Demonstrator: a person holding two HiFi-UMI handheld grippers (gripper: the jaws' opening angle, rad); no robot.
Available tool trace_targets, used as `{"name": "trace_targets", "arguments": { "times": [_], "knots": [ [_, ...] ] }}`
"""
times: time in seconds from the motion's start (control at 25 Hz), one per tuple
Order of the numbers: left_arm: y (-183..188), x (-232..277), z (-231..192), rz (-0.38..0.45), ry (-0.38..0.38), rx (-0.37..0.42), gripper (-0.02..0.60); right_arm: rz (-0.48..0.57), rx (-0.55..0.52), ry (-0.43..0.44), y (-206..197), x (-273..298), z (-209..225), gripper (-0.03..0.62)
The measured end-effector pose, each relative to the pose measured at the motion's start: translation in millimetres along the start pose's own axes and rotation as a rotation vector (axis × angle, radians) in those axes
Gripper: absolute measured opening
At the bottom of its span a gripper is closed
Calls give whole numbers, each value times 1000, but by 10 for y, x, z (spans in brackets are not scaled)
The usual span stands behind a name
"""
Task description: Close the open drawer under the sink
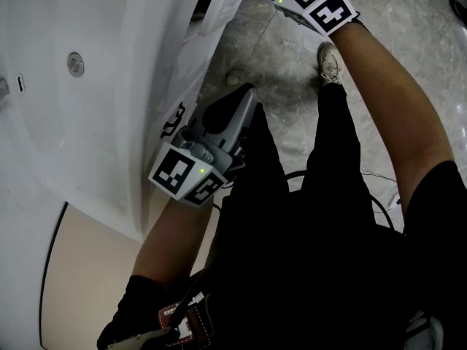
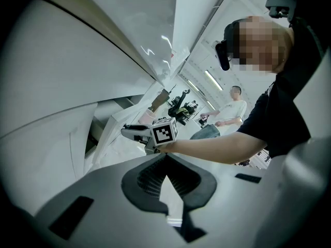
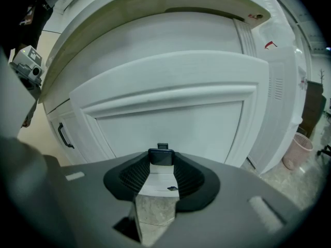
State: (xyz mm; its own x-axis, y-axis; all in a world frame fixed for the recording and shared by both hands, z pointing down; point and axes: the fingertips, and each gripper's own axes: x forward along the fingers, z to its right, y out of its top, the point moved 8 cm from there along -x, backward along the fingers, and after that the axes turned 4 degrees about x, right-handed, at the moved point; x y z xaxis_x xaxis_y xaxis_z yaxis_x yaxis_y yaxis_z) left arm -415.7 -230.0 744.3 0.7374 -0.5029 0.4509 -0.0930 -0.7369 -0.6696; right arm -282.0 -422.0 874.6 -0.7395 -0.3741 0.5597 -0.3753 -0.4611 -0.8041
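Right gripper [image 3: 161, 165] outstretched on drawer handle [image 3: 161, 157]; left gripper [image 2: 165, 160] low, jaws together.

Bright, even light from ceiling lamps [image 2: 212, 80]; the sink [image 1: 58, 130] nearly washes out, the trousers [image 1: 292, 232] go flat black. Both gripper views bend and darken at the edges.

Person in black, a grey gripper in each hand
Black short-sleeved top [image 1: 438, 210], black trousers [image 1: 336, 159] and a scuffed pale shoe [image 1: 330, 63]. The left gripper [image 2: 165, 161] and right gripper [image 3: 161, 164] have smooth grey shells and dark ribbed fingers [image 3: 189, 175]. Each carries a white cube [image 1: 187, 175] of black square markers with a small green light [image 1: 201, 170].
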Motion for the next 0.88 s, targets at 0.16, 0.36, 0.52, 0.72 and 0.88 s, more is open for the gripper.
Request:
{"name": "trace_targets", "arguments": {
  "times": [0.16, 0.36, 0.52, 0.72, 0.88],
  "knots": [
    [-10, -9, -2, -2, -4, -4, 0, 0, -7, 2, 34, 42, 4, 140],
    [-41, -29, -13, 0, -9, 0, 0, 9, -4, -2, 61, 87, -8, 140],
    [-51, -29, -27, -4, -9, -1, 0, 14, -6, 0, 89, 125, -2, 140],
    [-48, -27, -33, -2, -10, -3, 0, 18, -1, 1, 133, 178, 6, 140],
    [-56, -31, -30, -5, -10, -7, 0, 17, -5, 1, 160, 217, 11, 140]
  ]
}}
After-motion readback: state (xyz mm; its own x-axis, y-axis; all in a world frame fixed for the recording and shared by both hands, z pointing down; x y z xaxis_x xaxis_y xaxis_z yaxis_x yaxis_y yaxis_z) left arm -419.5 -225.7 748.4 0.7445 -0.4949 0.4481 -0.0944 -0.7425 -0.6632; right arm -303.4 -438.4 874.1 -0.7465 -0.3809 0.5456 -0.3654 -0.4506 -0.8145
